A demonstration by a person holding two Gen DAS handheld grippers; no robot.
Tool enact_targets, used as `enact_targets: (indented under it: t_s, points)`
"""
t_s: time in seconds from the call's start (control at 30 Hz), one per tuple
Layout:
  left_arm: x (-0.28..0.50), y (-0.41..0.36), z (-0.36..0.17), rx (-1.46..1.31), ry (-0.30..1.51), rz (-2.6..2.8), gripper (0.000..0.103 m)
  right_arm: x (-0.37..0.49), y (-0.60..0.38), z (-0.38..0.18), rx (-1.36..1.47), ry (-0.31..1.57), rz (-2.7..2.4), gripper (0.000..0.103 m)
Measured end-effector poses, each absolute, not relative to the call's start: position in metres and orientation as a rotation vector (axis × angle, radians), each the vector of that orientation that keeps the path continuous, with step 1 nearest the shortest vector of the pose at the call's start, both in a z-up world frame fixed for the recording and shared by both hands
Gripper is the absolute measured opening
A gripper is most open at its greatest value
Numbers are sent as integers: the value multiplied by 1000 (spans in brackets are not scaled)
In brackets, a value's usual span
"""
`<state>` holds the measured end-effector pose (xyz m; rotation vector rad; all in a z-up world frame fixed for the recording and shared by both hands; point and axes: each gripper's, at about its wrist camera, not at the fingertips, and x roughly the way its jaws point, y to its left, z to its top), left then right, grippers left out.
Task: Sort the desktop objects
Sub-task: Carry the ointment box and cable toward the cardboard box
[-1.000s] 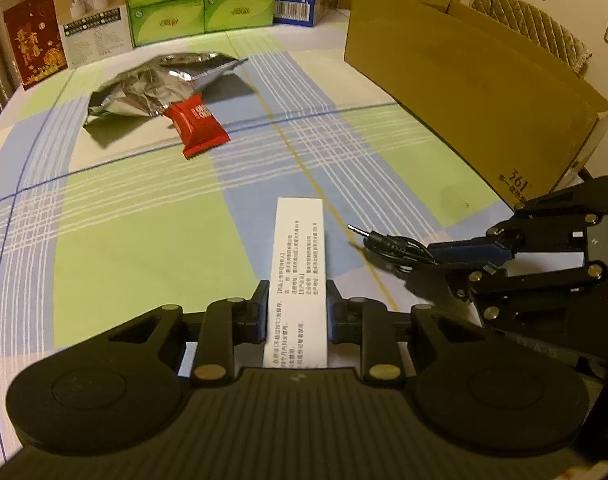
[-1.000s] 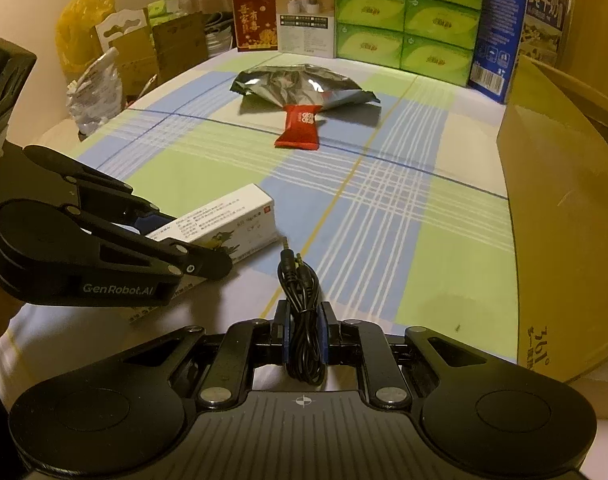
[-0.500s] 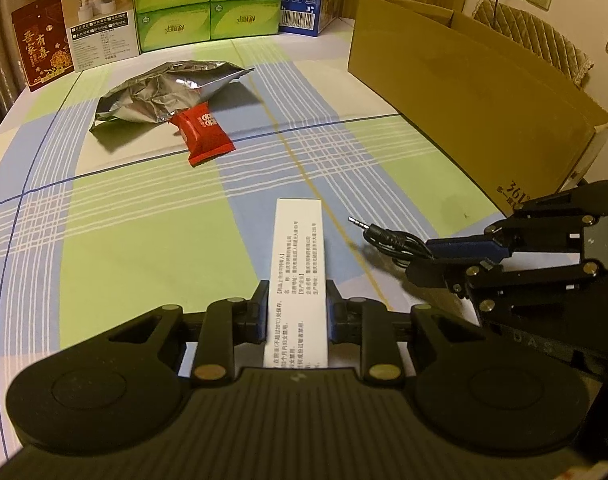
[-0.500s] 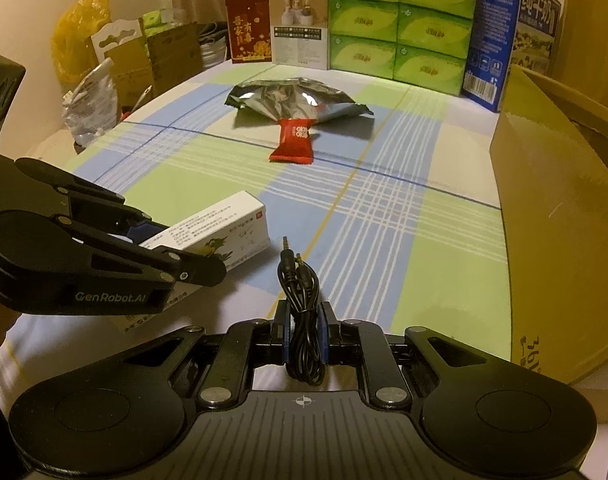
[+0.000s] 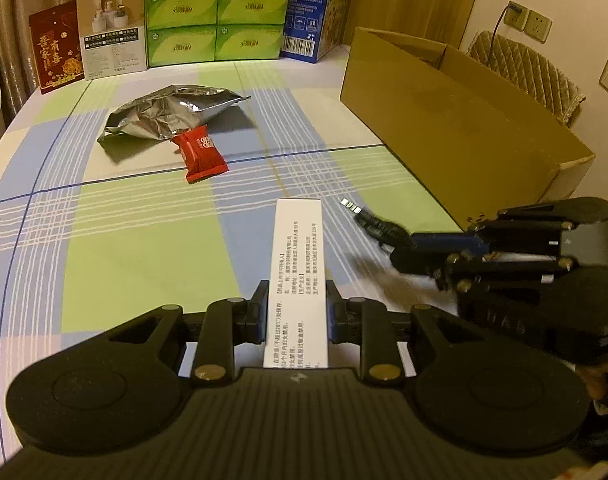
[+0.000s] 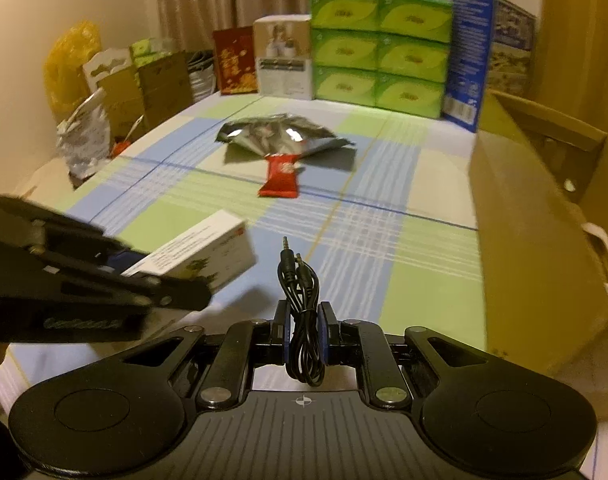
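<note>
I am carrying 2 things at once. My left claw (image 5: pixel 297 316) is clamped on the white medicine box (image 5: pixel 298 268), which is sticking out straight ahead between the pads, and my right claw (image 6: pixel 304 334) is clamped on the coiled black audio cable (image 6: pixel 299 312), its 2 plugs pointing forward past the fingertips.

Compared with 1 second ago, I am lifting both loads higher above the checked tablecloth (image 5: pixel 143 240) and tilting the view up: more of the far stack of green tissue boxes (image 5: pixel 215 12) and the wall sockets is coming into sight, and the open top of the cardboard box (image 5: pixel 464 120) is now showing. From the right claw's view that cardboard box is sitting off to my right, and I am now looking over its near wall toward the inside rim. The right wrist picture is blurring, so I judge I am swinging that claw as I go. Both grips are unchanged; neither load is slipping.

For the task, I read this as the carry step: both items are up off the cloth and heading for the cardboard box, not yet over it. Ahead of both claws, the crumpled silver foil bag (image 5: pixel 167 116) and the red snack packet (image 5: pixel 201 154) touching its near edge are lying on the cloth, not yet sorted. The cable's loose loop below my right pads is floppy, so I am thinking it could snag on the box wall.
</note>
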<state>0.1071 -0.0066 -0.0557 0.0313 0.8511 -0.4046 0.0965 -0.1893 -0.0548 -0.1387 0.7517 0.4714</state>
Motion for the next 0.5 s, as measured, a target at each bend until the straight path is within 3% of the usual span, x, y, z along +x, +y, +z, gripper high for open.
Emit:
enact_targets:
  t_s: [0.5]
  points:
    - [47, -35, -16, -71, 804, -410, 22, 43, -243, -3, -17, 677, 356, 10]
